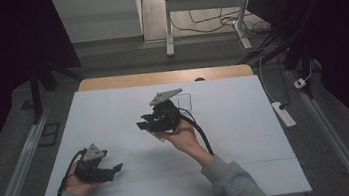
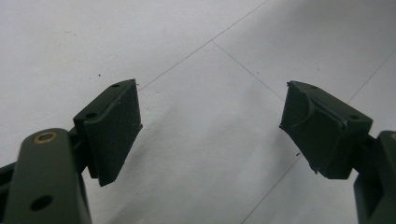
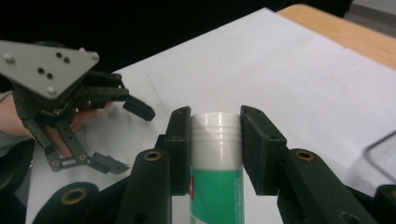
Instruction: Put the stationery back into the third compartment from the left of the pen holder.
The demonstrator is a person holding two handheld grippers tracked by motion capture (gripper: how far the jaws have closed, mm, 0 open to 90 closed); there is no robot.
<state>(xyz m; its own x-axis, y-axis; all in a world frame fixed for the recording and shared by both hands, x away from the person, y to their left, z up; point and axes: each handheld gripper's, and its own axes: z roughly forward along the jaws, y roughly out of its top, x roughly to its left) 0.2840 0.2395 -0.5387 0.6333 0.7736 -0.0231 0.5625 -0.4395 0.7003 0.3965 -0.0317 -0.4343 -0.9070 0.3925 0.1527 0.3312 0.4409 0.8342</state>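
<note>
White paper covers the table [image 1: 245, 119] almost to its edges, with a strip of bare wood showing along the far side. In my right gripper [image 3: 215, 140] I am pinching a tube [image 3: 217, 186] with a white cap and a green body; both pads press against it just below the cap, and the tube stands up between them in the right gripper view. From the high view I hold it lifted above the middle of the sheet, my right hand [image 1: 183, 136] under the gripper body and its cable trailing back along my sleeve. Just beyond it on the paper lies a clear, thin-edged container [image 1: 181, 100], partly hidden behind the gripper's grey plate; I cannot tell what it is exactly. My left gripper [image 2: 211, 126] rests low near the front left corner of the sheet, well apart from the tube, its jaws spread wide with bare paper between them. Off the table to the right, a power strip [image 1: 284, 114] lies on the floor.
</note>
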